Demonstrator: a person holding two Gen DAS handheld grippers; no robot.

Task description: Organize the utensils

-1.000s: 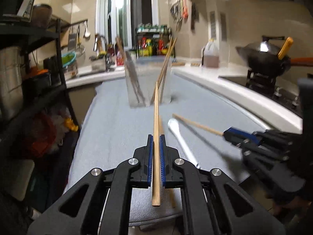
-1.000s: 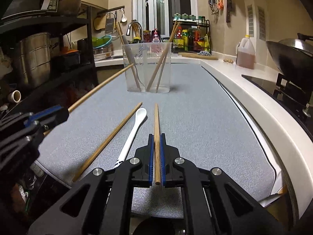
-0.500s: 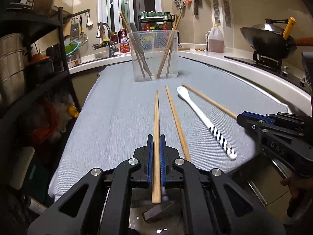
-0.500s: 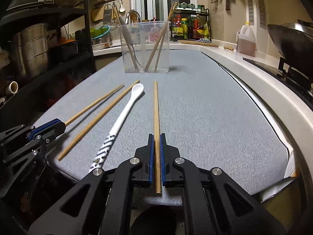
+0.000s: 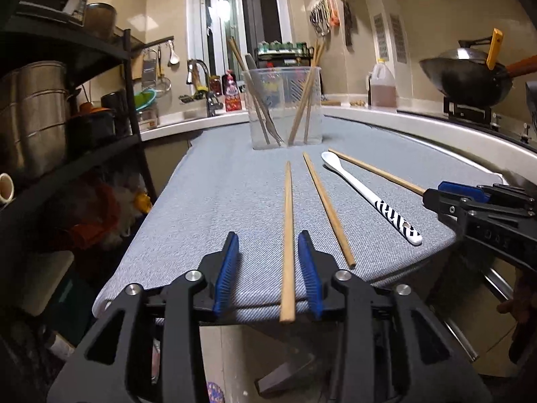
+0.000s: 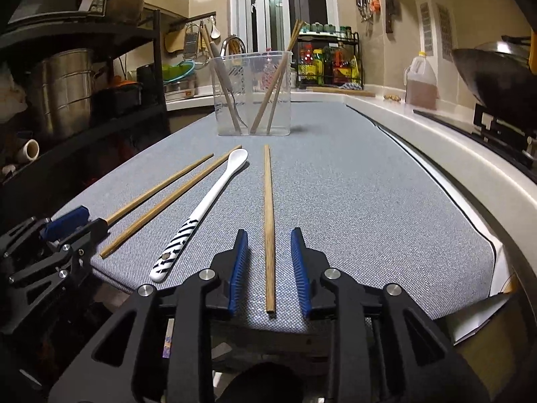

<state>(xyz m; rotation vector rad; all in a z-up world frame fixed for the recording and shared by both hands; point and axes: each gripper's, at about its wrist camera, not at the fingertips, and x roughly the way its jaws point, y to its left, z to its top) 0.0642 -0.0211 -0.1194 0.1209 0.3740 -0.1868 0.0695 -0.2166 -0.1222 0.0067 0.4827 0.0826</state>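
My left gripper is open, its jaws on either side of a wooden chopstick that lies on the grey mat. My right gripper is open too, with another chopstick lying between its jaws. Between the two lie a third chopstick and a white spoon with a striped handle; both also show in the right wrist view, the chopstick and the spoon. A clear utensil holder with chopsticks and a fork stands at the far end of the mat.
A dark shelf rack with steel pots stands on the left. A white counter with a wok on a stove and an oil jug runs along the right. A sink and condiment rack lie behind.
Both grippers have opened and let go of their chopsticks, which now lie flat on the mat. Before that both grippers came down and back toward the mat's near edge.
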